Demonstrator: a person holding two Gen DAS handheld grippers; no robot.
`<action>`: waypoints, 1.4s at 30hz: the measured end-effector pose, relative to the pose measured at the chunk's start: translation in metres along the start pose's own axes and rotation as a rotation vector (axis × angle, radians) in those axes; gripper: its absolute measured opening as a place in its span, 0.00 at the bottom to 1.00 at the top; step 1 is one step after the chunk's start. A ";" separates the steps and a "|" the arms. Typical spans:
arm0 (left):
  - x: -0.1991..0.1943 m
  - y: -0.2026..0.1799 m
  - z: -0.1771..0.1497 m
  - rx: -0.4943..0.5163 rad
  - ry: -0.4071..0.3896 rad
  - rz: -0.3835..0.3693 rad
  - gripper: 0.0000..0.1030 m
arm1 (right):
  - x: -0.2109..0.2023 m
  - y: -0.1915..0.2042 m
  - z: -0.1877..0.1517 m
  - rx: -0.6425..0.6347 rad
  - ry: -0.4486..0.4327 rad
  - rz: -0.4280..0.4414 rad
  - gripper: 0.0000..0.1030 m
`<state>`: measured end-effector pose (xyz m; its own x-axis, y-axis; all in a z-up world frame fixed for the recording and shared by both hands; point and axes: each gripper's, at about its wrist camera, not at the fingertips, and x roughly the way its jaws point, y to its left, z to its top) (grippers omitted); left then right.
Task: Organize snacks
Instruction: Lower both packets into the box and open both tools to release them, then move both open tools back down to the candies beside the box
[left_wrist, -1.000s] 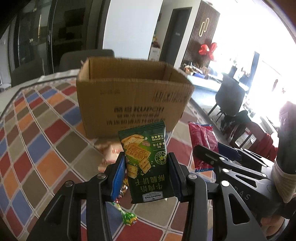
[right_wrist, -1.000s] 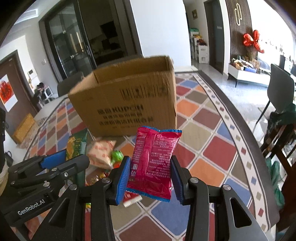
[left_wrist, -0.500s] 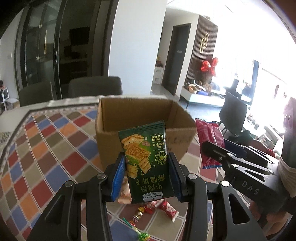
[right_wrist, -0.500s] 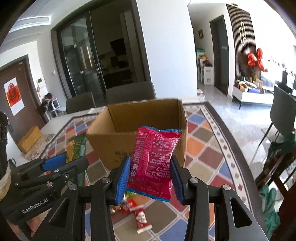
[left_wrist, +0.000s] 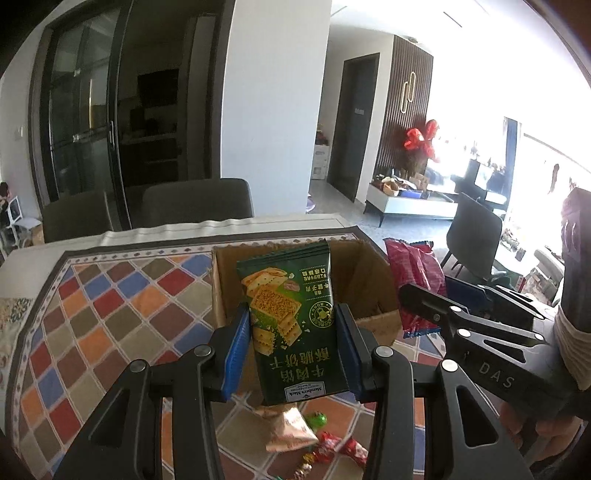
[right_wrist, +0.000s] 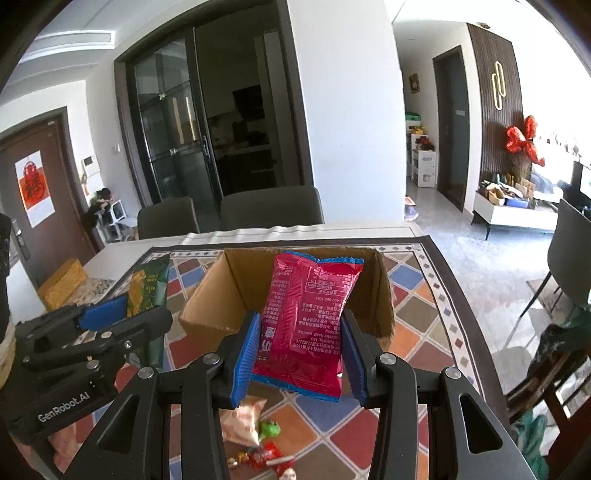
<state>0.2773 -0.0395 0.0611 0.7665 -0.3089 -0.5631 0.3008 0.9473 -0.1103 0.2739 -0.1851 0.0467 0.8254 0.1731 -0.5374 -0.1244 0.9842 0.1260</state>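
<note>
Left wrist: green packet (left_wrist: 291, 321) hides box (left_wrist: 369, 288) interior.

Black grippers (left_wrist: 291, 347) w/ blue pads (right_wrist: 245, 356), silver screws, "GenRobot.AI"/"DAS" markings

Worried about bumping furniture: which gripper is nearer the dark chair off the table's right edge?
Right. The right gripper has the chair off its right side; the left gripper is beyond it, further left.
</note>
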 end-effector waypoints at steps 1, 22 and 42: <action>0.003 0.002 0.003 -0.001 0.006 0.000 0.43 | 0.003 0.000 0.004 0.000 0.002 0.002 0.42; 0.093 0.014 0.043 0.020 0.173 0.017 0.58 | 0.077 -0.013 0.047 -0.034 0.091 -0.019 0.46; 0.017 -0.001 0.004 0.069 0.045 0.076 0.61 | 0.025 0.003 0.013 -0.065 0.037 -0.041 0.51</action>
<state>0.2919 -0.0459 0.0546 0.7627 -0.2306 -0.6042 0.2819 0.9594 -0.0104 0.3015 -0.1786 0.0443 0.8096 0.1322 -0.5719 -0.1272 0.9907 0.0490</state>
